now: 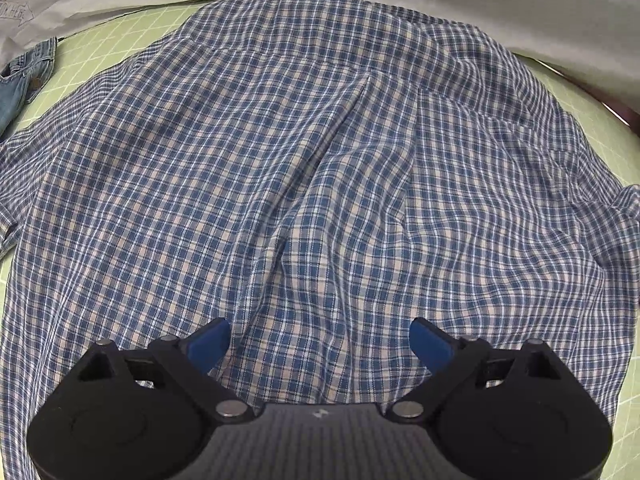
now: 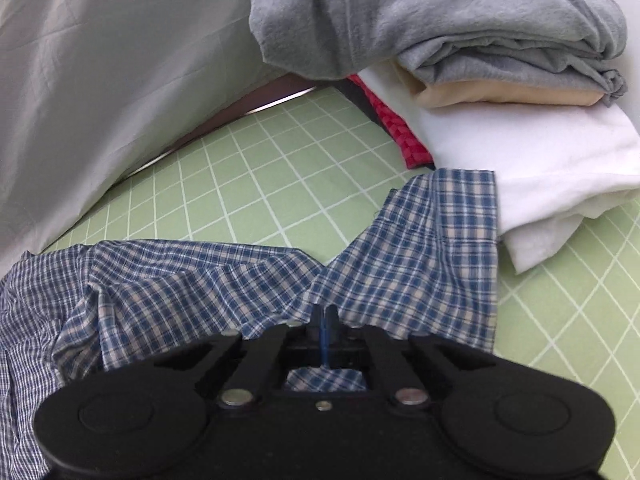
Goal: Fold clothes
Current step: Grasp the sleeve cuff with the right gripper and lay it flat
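- Nearest the right wrist lens, the right gripper (image 2: 325, 316) has its jaws pressed together on a fold of the plaid shirt (image 2: 420, 248), pinched beside the sleeve.
- Left gripper (image 1: 320, 340) hovers with jaws wide over the shirt's back panel (image 1: 304, 184), clamping nothing.
- Shirt lies spread, back up and wrinkled, on the green grid mat (image 2: 256, 176).
- At 1 o'clock in the right view a stack of folded clothes (image 2: 500, 92) sits touching the sleeve cuff.
- At 10 o'clock in the left view lies a denim garment (image 1: 24, 80).
- Risk: the thin pinch may slip when pulled, or the dragged sleeve could topple the stack.
- No containers are visible.
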Action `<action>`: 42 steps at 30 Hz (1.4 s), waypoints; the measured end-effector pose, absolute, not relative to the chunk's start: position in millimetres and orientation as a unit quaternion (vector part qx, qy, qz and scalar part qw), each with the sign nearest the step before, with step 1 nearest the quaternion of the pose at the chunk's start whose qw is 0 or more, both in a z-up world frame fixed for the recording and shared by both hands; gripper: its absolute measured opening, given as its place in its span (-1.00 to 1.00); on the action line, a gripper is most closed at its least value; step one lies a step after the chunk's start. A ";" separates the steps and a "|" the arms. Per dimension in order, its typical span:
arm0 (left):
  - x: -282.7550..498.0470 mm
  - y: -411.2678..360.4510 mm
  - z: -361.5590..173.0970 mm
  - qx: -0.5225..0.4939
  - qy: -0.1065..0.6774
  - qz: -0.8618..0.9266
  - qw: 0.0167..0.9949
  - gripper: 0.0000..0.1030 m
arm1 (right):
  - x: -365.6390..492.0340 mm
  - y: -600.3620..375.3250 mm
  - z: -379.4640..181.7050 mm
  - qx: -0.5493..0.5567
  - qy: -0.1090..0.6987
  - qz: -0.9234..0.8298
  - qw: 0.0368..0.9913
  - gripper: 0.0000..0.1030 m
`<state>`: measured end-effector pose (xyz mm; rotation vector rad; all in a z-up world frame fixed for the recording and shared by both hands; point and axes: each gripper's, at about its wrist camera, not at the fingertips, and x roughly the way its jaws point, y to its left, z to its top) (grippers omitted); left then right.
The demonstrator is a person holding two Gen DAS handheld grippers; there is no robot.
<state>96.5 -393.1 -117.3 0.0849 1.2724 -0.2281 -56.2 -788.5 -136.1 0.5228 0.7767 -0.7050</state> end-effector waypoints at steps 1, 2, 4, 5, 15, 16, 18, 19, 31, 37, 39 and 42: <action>93.5 -392.8 -115.4 0.037 0.591 -0.108 0.799 0.86 | -63.1 -784.3 -131.0 0.242 0.362 -0.335 0.836 -0.99; 90.3 -392.7 -113.7 0.035 0.589 -0.109 0.800 0.86 | -69.7 -780.4 -126.4 0.238 0.358 -0.336 0.838 -0.99; 84.5 -392.5 -113.3 0.032 0.591 -0.112 0.798 0.86 | -77.6 -778.0 -125.0 0.244 0.358 -0.332 0.838 -0.88; 83.1 -392.3 -115.2 0.030 0.595 -0.115 0.795 0.86 | -77.8 -778.9 -127.2 0.250 0.365 -0.330 0.834 -0.73; 82.1 -395.0 -129.4 0.034 0.626 -0.117 0.770 0.86 | -43.7 -785.2 -142.9 0.216 0.361 -0.350 0.837 1.00; 82.8 -395.7 -131.0 0.037 0.628 -0.115 0.769 0.88 | -38.8 -789.4 -144.9 0.212 0.363 -0.363 0.832 1.00; 83.8 -397.7 -132.6 0.044 0.629 -0.112 0.768 0.91 | -30.4 -799.9 -148.9 0.215 0.363 -0.384 0.821 1.00; 84.1 -399.3 -133.4 0.050 0.629 -0.111 0.768 0.93 | -27.5 -806.6 -151.4 0.227 0.365 -0.393 0.813 1.00; 84.0 -413.7 -138.8 0.097 0.630 -0.120 0.761 1.00 | -26.3 -819.0 -142.3 0.191 0.359 -0.400 0.822 -0.96; 76.5 -395.4 -127.2 0.044 0.632 -0.130 0.763 1.00 | -90.0 -781.9 -98.1 0.183 0.289 -0.400 0.850 -0.96; 71.4 -394.8 -121.5 0.050 0.622 -0.143 0.768 1.00 | -116.3 -769.0 -92.9 0.198 0.282 -0.407 0.846 -0.96; 57.9 -399.6 -111.9 0.077 0.602 -0.160 0.778 1.00 | -156.3 -753.7 -102.9 0.236 0.300 -0.414 0.826 -0.91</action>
